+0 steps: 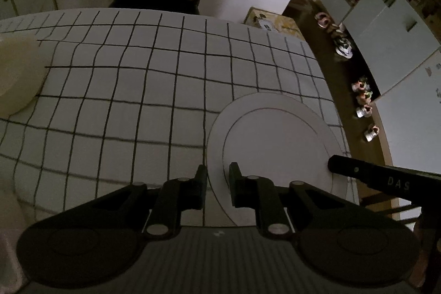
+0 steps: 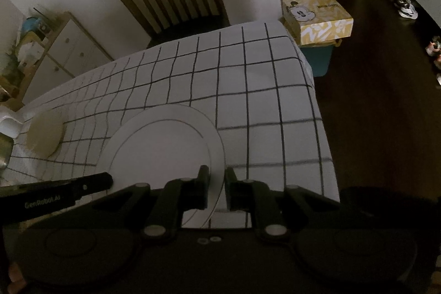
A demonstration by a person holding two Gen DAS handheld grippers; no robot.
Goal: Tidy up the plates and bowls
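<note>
Both grippers clamp one white plate (image 1: 275,139) by opposite rim edges.
Left gripper (image 1: 217,178) and right gripper (image 2: 217,181) pinch its rim near the tablecloth's (image 1: 137,90) right edge; next, probably carrying it level toward the cream dish (image 2: 45,138), well left of the plate.

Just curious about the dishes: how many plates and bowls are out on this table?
2: a white plate gripped at opposite rims, and a cream dish farther left. Others may be hidden.
</note>
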